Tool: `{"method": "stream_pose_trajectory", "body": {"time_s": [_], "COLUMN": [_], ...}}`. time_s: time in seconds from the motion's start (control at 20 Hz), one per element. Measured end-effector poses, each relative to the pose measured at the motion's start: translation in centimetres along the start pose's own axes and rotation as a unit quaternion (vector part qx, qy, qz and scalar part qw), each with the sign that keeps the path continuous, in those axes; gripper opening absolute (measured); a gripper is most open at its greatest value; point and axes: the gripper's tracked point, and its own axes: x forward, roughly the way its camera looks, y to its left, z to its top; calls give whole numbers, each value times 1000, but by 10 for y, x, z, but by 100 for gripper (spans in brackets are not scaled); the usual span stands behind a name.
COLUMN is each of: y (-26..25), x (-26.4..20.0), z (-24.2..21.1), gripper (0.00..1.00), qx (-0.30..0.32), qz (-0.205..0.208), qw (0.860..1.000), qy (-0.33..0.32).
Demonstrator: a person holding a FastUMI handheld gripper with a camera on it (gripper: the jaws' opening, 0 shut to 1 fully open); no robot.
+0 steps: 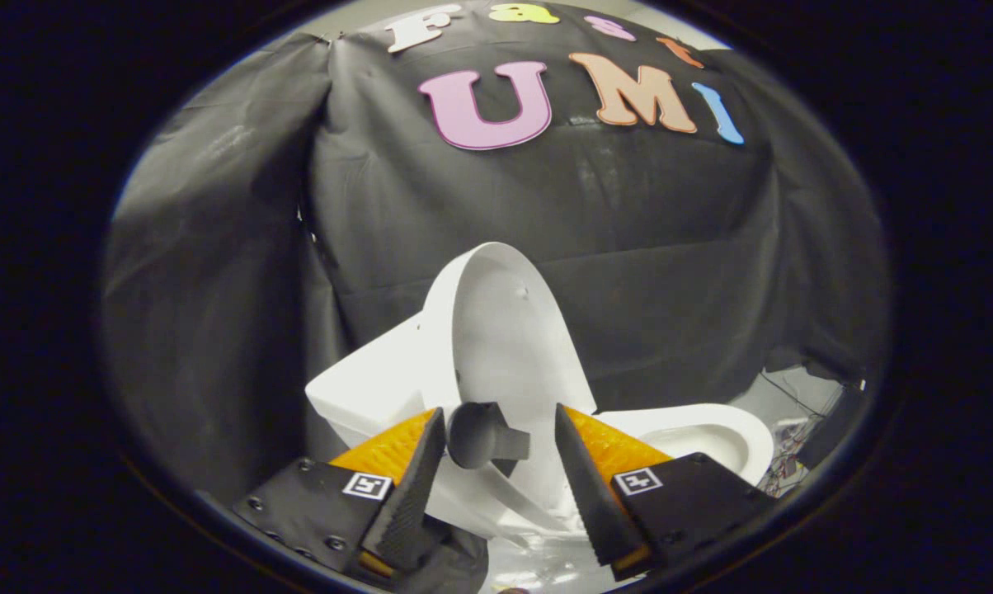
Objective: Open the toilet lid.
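Note:
The white toilet lid (pixel 501 330) stands raised, nearly upright, leaning back toward the white tank (pixel 364 384). A grey round handle (pixel 478 435) sticks out from the lid's lower edge. My gripper (pixel 499 414) is open, and the handle sits between its two fingertips. The left finger (pixel 406 487) lies close against the handle's round part, while the right finger (pixel 587 487) stands apart from it with a small gap. To the right, beyond the right finger, the seat and bowl (pixel 711 437) lie uncovered.
Black cloth walls (pixel 628 247) close in behind and to the left of the toilet. Cables and dark gear (pixel 818 421) lie on the floor at the far right. Glossy floor (pixel 538 569) shows below the fingers.

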Motion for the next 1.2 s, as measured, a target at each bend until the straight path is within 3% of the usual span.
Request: {"method": "stream_pose_trajectory", "body": {"time_s": [0.2,0.3,0.65,1.2], "y": [-6,-8,-30,-116], "x": [-6,-9,-26,-48], "z": [-7,-8,-7,-8], "gripper": [95,99,99,99], "qx": [14,14,-44,-37], "qz": [9,17,27,-3], "qw": [1000,1000,999,999], "qy": [2,3,4,5]}}
